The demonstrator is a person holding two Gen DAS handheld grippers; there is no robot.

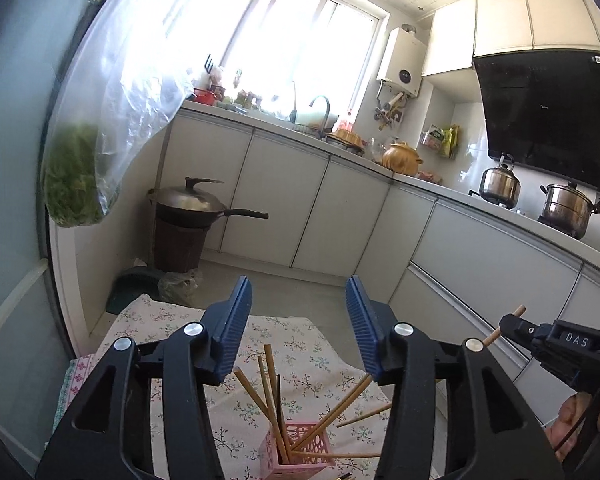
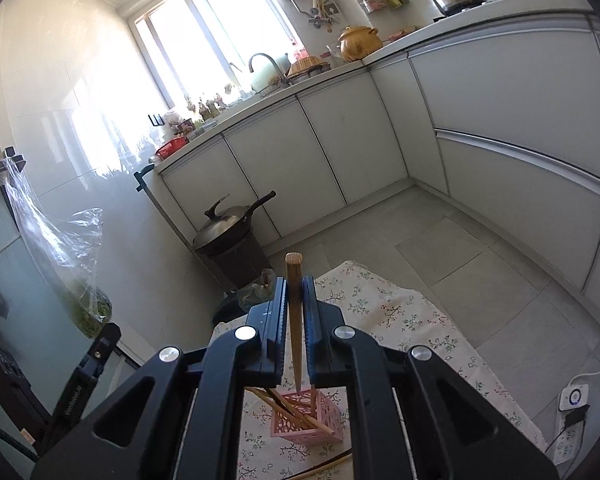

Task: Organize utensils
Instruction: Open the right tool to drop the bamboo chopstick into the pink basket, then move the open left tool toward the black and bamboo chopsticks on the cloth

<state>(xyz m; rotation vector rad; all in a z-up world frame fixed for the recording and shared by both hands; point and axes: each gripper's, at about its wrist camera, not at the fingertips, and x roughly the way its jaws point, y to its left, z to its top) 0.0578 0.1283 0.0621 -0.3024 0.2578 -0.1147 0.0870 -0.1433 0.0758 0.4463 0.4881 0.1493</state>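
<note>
A pink openwork holder (image 1: pixel 300 454) stands on the floral cloth (image 1: pixel 320 344) with several wooden chopsticks (image 1: pixel 269 380) leaning out of it. My left gripper (image 1: pixel 299 284) hovers above and just behind the holder, open, with nothing between its blue pads. At the right edge of the left wrist view, my right gripper (image 1: pixel 512 322) is shut on one chopstick (image 1: pixel 519 312). In the right wrist view that chopstick (image 2: pixel 294 300) stands nearly upright between the closed pads of the right gripper (image 2: pixel 295 284), thin end down over the holder (image 2: pixel 312 420).
A loose chopstick (image 2: pixel 328 466) lies on the cloth near the front edge. Beyond the table are a wok on a dark stool (image 1: pixel 196 204), a hanging plastic bag of greens (image 1: pixel 76 176), white cabinets (image 1: pixel 284 192) and a power strip (image 2: pixel 572 420) on the floor.
</note>
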